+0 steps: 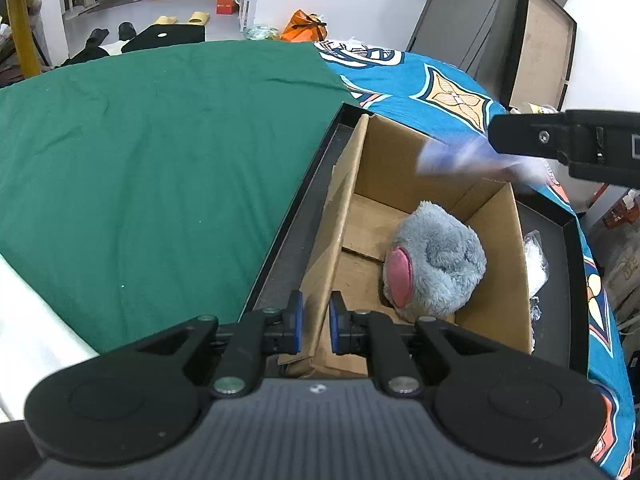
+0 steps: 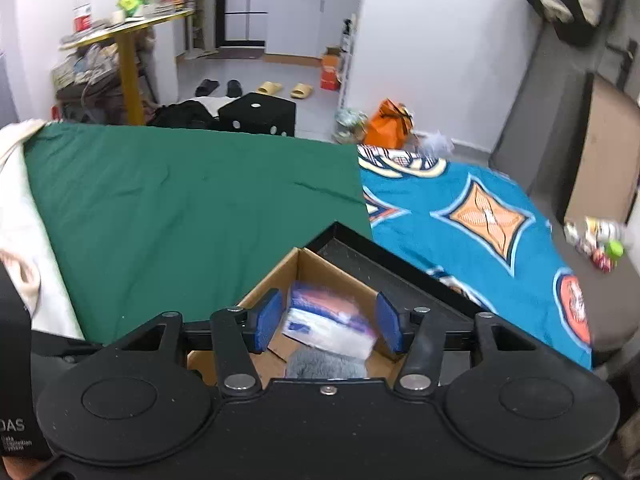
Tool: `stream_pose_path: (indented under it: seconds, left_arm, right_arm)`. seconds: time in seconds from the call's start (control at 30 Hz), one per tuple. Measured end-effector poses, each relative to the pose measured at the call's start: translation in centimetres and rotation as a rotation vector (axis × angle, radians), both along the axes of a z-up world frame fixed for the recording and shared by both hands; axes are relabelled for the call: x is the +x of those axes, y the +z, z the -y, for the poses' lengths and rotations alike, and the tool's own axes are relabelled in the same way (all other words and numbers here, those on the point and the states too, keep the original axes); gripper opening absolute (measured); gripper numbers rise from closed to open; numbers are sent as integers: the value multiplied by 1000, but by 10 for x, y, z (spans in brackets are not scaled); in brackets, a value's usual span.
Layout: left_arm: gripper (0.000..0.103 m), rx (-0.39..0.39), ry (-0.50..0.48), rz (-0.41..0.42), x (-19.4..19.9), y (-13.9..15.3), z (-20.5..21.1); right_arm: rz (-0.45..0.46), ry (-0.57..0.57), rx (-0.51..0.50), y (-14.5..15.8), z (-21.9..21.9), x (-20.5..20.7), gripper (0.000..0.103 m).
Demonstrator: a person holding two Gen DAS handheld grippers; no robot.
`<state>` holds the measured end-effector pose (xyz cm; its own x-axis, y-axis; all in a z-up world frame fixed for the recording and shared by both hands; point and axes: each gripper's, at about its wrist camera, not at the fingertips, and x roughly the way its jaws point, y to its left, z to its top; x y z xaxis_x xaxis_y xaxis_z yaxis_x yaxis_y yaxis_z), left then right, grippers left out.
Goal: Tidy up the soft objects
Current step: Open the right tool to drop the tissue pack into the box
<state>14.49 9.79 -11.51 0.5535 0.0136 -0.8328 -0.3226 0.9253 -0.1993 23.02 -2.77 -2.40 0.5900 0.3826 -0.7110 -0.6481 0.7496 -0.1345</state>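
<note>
Box: my left gripper [image 1: 316, 322] was clamped on the near wall of the cardboard box [image 1: 492, 280]; stiff enough to steady.
Plush: grey plush toy [image 1: 434, 262] lay inside, soft and light.
Packet: tissue packet [image 2: 332, 316] sat between my right gripper's [image 2: 330, 322] parted pads, ungripped; squashy, slick wrap, best taken across its middle.

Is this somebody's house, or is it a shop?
It looks like somebody's home, probably a small flat. A bed with a green sheet and a patterned blue cover fills the room, slippers lie on the floor, and kitchen cupboards stand at the back.
</note>
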Motion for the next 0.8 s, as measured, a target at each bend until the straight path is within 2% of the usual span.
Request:
stream_pose_path:
  seconds: [0.17,0.23,0.47,0.67,0.8]
  left_arm:
    - [12,-3,-2,3,-1,0,-1]
    - [12,7,-2,11,-1,1,-1]
    - [15,31,-10,22,-4,5,2]
    - [18,75,-36,23,-1,12,9]
    - [28,95,-47,24,1,15,13]
  right_arm:
    - [17,-31,23,5,12,0,71]
    - [16,-61,42,7,20,2,71]
    - [-23,-185,161,13,57,14,100]
    - [-75,-238,212,15,80,24,103]
    - [-104,-270,252,12,97,29,103]
